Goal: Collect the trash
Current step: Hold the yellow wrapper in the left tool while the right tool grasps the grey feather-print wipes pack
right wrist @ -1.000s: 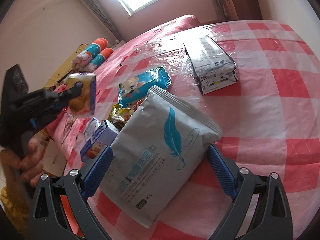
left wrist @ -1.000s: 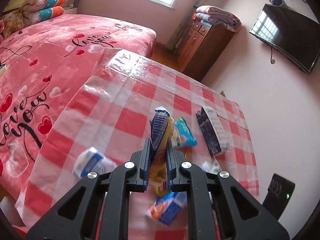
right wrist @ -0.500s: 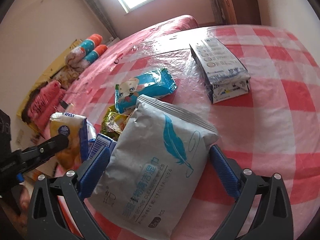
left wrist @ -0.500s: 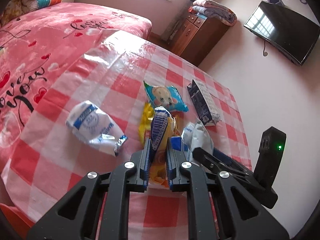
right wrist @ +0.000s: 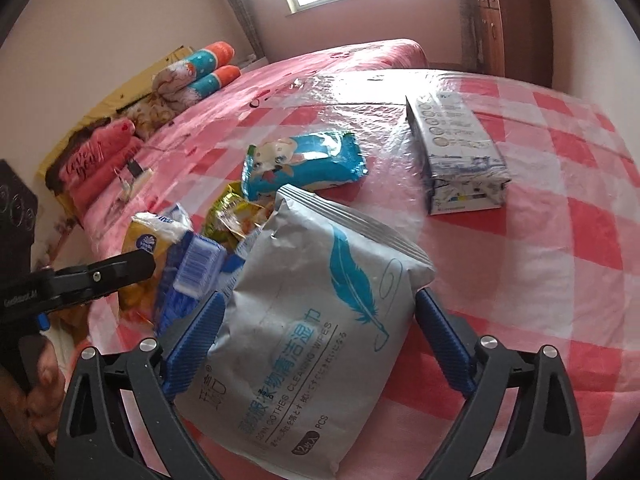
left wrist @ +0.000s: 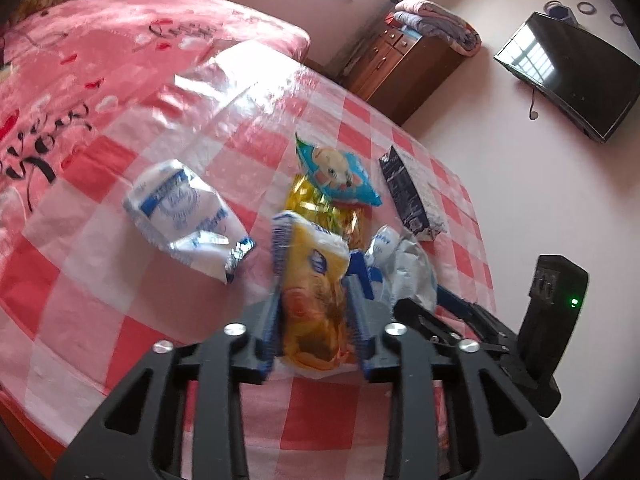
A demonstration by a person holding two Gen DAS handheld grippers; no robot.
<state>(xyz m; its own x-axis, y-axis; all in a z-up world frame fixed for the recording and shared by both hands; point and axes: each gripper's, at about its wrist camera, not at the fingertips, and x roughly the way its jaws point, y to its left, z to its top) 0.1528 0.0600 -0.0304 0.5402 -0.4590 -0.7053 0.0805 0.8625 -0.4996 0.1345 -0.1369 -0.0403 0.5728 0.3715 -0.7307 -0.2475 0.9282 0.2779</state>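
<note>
My left gripper [left wrist: 316, 280] is shut on a yellow snack bag [left wrist: 314, 292], low over the pile of trash on the checked table [left wrist: 120, 280]; the bag also shows in the right wrist view [right wrist: 148, 248]. My right gripper [right wrist: 316, 312] holds a grey wet-wipes pack [right wrist: 320, 320] between its wide-set blue pads, resting on the table. A gold crumpled wrapper [left wrist: 324, 208], a blue baby-wipes pack [left wrist: 336, 172] and a small blue-and-white carton [right wrist: 200, 264] lie just beyond. A white-and-blue packet [left wrist: 184, 216] lies to the left.
A dark-and-white box [left wrist: 412, 196] lies further right on the table. A pink bed [left wrist: 100, 48] stands behind the table, with a wooden cabinet [left wrist: 400, 64] and a wall TV [left wrist: 568, 68] at the far side.
My left gripper has come down and forward with the yellow bag, onto the pile beside the grey pack. The right gripper has kept its hold and shifted slightly.
</note>
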